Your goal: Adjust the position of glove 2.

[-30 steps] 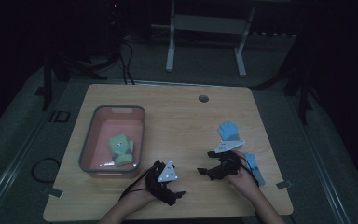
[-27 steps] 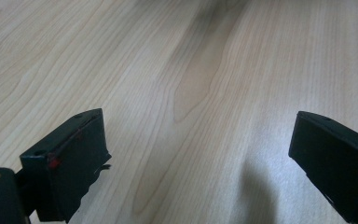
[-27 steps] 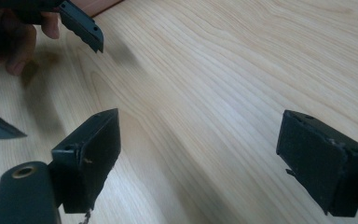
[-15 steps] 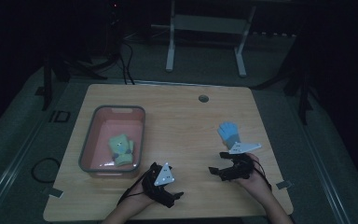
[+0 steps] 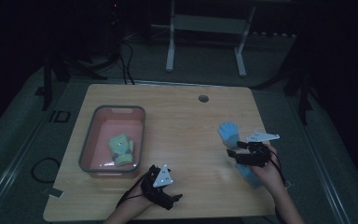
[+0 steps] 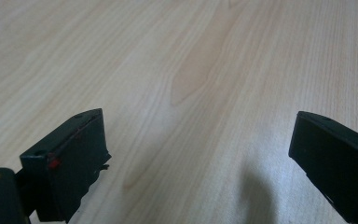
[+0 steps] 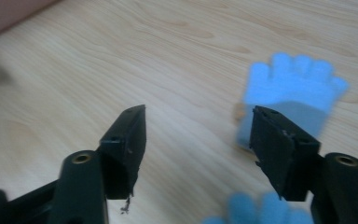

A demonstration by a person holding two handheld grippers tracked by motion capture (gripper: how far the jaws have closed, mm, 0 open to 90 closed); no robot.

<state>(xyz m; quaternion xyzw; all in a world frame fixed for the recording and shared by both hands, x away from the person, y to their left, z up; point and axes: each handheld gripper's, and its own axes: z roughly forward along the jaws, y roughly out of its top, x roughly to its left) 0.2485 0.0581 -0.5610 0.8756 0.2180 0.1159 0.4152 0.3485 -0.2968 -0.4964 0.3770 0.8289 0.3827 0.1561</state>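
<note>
Right gripper (image 5: 237,154) hangs over the two blue toe-socks near the desk's (image 5: 182,116) right edge, the far blue toe-sock (image 7: 291,93) and the near one (image 7: 256,210). Its jaws have just been closing, half-wide, nothing pinched yet; likely lining up a pick. Left gripper (image 5: 168,198) is parked wide open and empty at the front edge. The pink plastic bin (image 5: 93,149) at the left edge holds one green sock (image 5: 121,148).

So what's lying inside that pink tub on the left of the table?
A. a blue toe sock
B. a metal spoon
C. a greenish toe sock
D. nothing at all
C: the high view shows a greenish toe sock lying in the pink tub.
</note>
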